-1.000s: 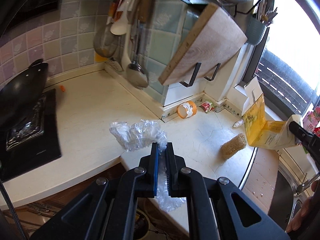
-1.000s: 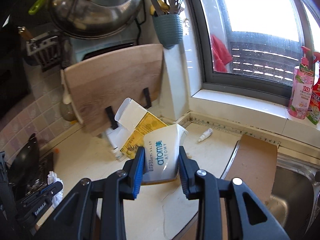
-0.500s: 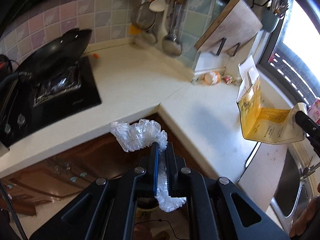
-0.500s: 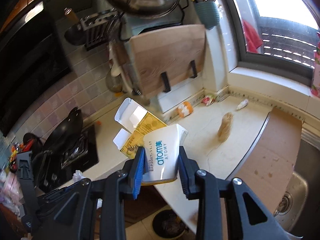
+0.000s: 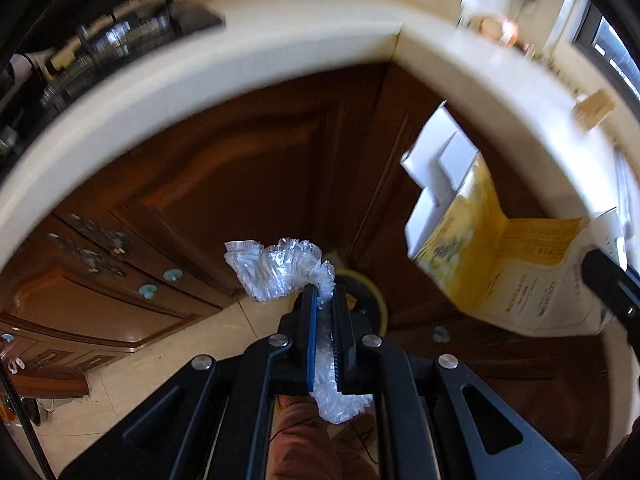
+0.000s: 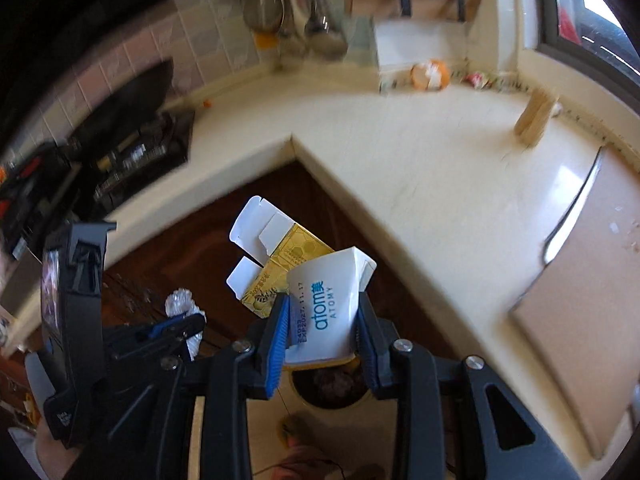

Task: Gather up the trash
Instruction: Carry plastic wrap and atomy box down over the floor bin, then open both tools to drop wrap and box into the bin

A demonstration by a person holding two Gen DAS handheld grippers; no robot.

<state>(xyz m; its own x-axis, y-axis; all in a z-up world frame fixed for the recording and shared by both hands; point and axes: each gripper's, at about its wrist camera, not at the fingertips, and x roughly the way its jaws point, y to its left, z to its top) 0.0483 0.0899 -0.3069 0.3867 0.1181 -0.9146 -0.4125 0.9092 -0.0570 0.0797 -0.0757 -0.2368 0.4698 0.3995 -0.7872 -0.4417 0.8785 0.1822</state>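
Both cams sit on the grippers looking steeply down past the counter (image 5: 248, 64) edge at the brown cabinets (image 5: 248, 184) and floor. Left one is close in, facing the cabinet corner with the bin (image 5: 370, 296) below. Right one looks from the other side, catches more counter (image 6: 420, 152), and shares the bin (image 6: 332, 394) and box (image 6: 320, 312).

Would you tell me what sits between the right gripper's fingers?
In the right wrist view, the flattened carton sits clamped between the right gripper's fingers.
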